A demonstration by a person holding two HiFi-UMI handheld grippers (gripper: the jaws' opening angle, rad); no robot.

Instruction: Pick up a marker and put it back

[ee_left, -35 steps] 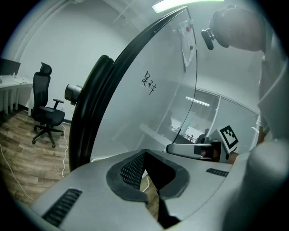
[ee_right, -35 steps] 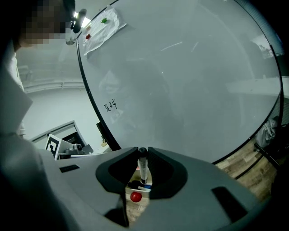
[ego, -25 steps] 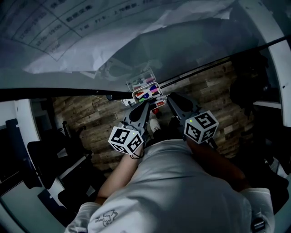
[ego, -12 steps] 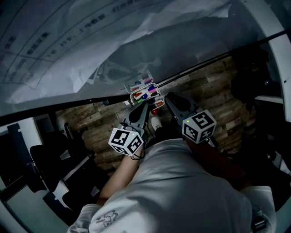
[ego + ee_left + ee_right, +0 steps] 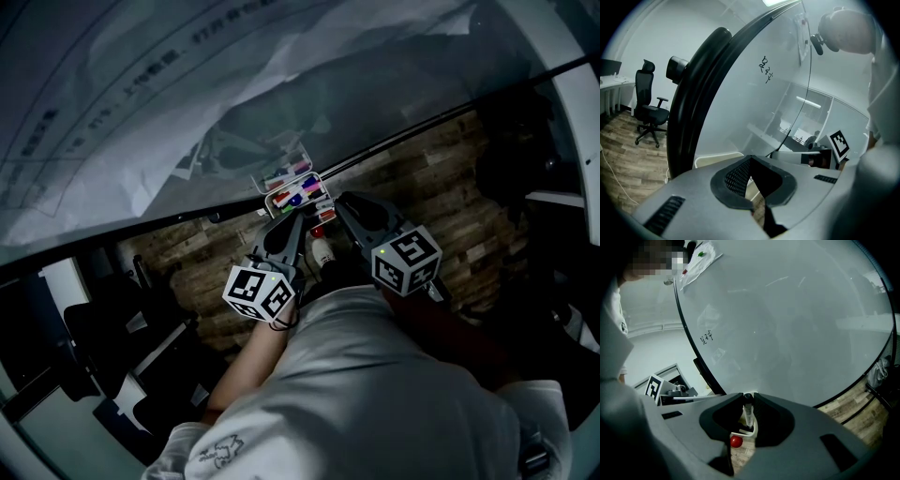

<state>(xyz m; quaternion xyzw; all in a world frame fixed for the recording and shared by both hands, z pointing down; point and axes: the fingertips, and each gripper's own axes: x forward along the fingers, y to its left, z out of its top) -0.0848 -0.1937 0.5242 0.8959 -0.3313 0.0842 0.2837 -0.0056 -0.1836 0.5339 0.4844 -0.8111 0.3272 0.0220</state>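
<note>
A small white tray (image 5: 298, 190) with several coloured markers hangs on the lower edge of the whiteboard (image 5: 187, 84). My right gripper (image 5: 748, 397) is shut on a white marker (image 5: 748, 414) with a black cap, held upright close to the board. From the head view this right gripper (image 5: 341, 202) sits just right of the tray, and the marker is hidden there. My left gripper (image 5: 751, 160) is shut with nothing between its jaws. It points at the board, and seen from the head this left gripper (image 5: 296, 219) is just below the tray.
A small red round thing (image 5: 736, 441) lies below the held marker, by a white holder. The whiteboard's black frame (image 5: 701, 89) runs beside the left gripper. A black office chair (image 5: 649, 110) stands on the wood floor (image 5: 441, 187) at the left. Handwriting (image 5: 706, 337) marks the board.
The head view has drifted, so the tray and the board edge sit slightly higher and further left. Both grippers keep nearly the same places near the tray.
</note>
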